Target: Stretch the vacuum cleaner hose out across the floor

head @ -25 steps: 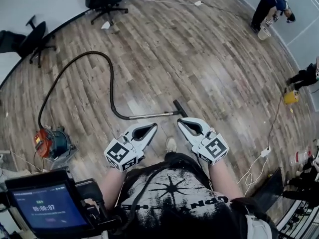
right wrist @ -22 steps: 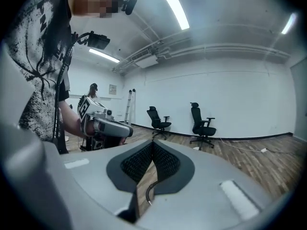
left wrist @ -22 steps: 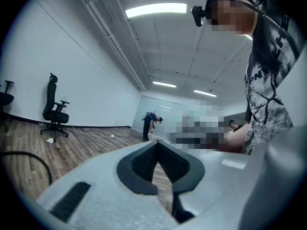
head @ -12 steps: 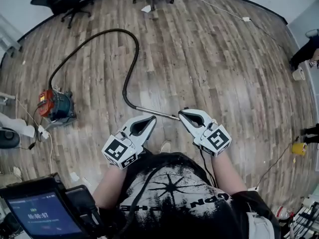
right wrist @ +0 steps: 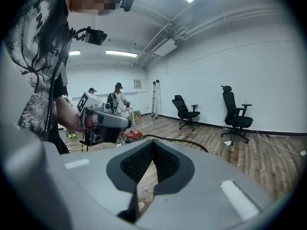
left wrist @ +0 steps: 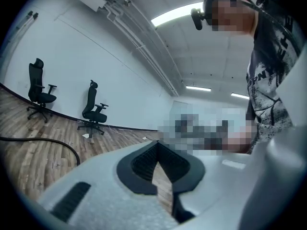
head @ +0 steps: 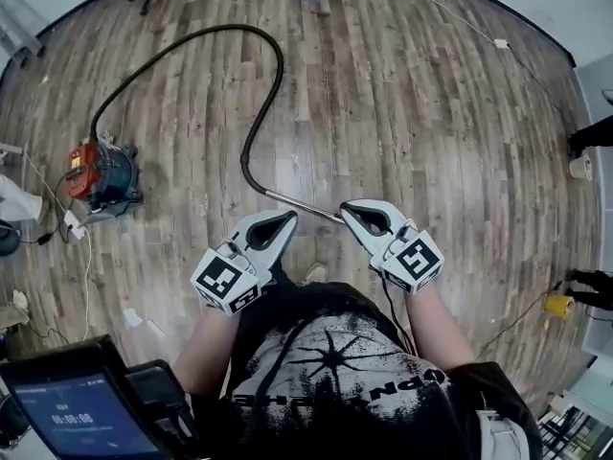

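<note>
Now, the vacuum cleaner hose lies on the wooden floor in one big loop. It runs out from the red vacuum cleaner at the left, up and over, then back down into its metal wand. The wand's near end comes in right at the tip of the right gripper; whether they touch, I can't tell. Those jaws are pressed together with nothing between them. Left gripper, same story: clenched and empty, just beside the wand. Both hands sit out in front of the chest, forearms bare, grippers angled in toward each other, marker cubes nearest the body.
</note>
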Motion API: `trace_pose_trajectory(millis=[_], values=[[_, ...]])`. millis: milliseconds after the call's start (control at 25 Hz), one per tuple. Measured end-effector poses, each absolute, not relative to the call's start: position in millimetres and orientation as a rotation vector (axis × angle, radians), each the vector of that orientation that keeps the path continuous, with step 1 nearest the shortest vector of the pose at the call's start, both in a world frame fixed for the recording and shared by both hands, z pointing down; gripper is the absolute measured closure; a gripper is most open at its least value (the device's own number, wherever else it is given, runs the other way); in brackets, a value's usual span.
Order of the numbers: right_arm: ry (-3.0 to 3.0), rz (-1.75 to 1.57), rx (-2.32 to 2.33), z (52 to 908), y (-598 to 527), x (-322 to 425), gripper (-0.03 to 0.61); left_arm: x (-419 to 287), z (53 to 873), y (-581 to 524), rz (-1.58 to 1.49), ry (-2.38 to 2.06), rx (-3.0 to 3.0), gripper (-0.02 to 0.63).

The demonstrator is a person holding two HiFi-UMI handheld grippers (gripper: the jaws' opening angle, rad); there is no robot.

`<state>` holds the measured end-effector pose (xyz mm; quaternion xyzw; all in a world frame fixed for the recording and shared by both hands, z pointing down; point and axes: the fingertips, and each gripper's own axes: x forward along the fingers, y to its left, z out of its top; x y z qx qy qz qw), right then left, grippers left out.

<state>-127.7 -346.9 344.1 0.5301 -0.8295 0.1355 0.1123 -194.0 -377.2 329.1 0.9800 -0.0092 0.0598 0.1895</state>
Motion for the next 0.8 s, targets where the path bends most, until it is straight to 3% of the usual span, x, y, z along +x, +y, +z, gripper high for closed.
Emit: trace_pose_trajectory(millis=[320,520,800], values=[[-2.304,0.437,1.546,380,-412,-119,0.571,-177,348,-452,0.181,0.096,2.803,0.614],[-2.272,0.473,1.449,454,-427,-95,0.553,-152,399,-477,0.209,0.042,2.817,0.614],[-2.219,0.584,1.227,615,-413,-72,0.442,-127,470,-480,0.144,-0.107,2.768,0.613]])
